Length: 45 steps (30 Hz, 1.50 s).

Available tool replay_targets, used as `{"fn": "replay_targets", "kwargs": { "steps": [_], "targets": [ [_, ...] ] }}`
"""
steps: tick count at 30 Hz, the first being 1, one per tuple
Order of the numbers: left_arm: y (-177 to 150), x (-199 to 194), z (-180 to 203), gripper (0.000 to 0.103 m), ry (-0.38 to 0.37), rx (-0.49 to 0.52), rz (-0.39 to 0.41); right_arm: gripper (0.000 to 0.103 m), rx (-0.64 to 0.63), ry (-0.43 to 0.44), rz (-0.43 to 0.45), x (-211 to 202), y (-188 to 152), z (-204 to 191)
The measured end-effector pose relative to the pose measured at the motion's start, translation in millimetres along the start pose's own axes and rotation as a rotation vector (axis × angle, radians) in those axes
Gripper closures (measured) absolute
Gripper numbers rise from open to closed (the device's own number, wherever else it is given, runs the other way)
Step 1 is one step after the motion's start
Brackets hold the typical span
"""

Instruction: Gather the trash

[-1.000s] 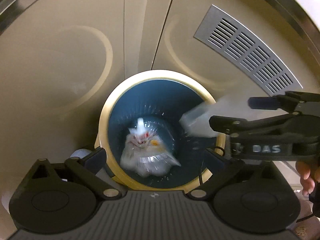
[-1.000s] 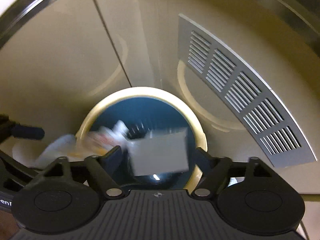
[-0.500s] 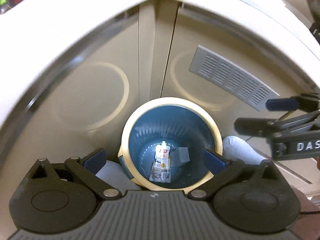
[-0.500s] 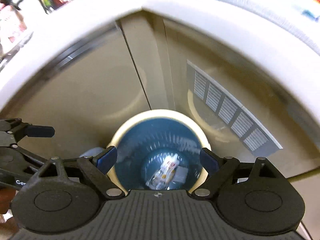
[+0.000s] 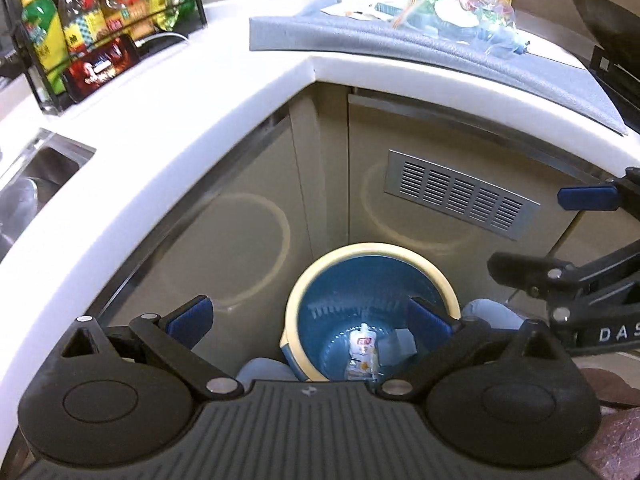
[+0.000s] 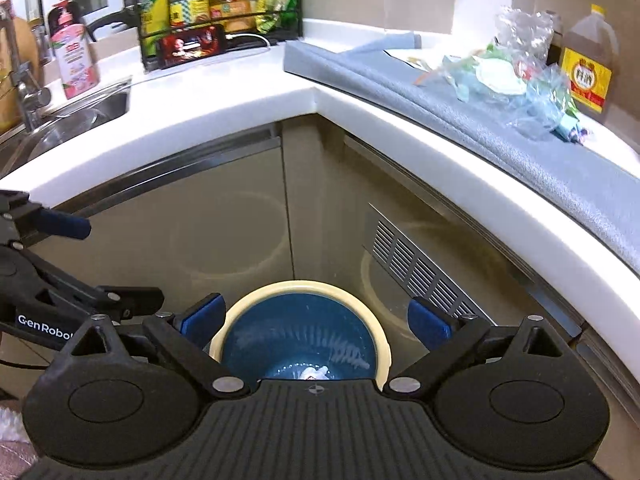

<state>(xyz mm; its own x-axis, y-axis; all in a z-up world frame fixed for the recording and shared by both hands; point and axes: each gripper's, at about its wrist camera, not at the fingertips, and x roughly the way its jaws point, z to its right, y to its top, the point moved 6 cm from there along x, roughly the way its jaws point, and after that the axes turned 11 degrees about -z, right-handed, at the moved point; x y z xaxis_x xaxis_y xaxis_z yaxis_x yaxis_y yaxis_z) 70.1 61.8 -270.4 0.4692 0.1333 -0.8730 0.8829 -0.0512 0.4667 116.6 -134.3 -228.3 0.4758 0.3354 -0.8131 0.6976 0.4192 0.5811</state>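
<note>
Left gripper (image 5: 310, 322) spread wide, empty; right gripper (image 6: 316, 326) opening, empty, both higher above the bin (image 5: 442, 276) than a second ago; pouch (image 5: 362, 350) and grey paper (image 5: 400, 342) now settled at its bottom; countertop (image 6: 240, 98) newly visible beyond, plastic trash (image 6: 508, 80) on the grey mat (image 6: 460, 108)

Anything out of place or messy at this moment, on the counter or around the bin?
Yes: crumpled plastic packaging lies loose on the grey mat on the counter, uncollected. Nothing has spilled around the bin; a pouch lies inside it.
</note>
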Motion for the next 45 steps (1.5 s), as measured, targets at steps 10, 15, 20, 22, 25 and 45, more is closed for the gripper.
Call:
{"fn": "replay_targets", "kwargs": {
  "steps": [10, 15, 20, 22, 25, 45],
  "targets": [
    [-4, -3, 1, 0.000, 0.008, -0.014, 0.010, 0.003, -0.039, -0.017, 0.031, -4, -5, -12],
    [-6, 0, 1, 0.000, 0.005, -0.015, -0.005, 0.003, -0.043, -0.020, 0.024, -3, -6, -13],
    [-7, 1, 0, 0.000, 0.005, -0.020, -0.004, 0.002, -0.050, -0.019, 0.021, -2, -6, -15],
    [-7, 1, -1, 0.000, 0.004, -0.021, -0.005, 0.002, -0.052, -0.019, 0.018, -1, -6, -16],
    [-8, 2, -1, 0.000, 0.001, -0.023, -0.006, 0.002, -0.057, -0.021, 0.015, 0, -7, -17],
    [-8, 3, -1, 0.000, 0.003, -0.020, -0.009, 0.001, -0.062, -0.019, 0.010, 1, -8, -16]
  ]
}}
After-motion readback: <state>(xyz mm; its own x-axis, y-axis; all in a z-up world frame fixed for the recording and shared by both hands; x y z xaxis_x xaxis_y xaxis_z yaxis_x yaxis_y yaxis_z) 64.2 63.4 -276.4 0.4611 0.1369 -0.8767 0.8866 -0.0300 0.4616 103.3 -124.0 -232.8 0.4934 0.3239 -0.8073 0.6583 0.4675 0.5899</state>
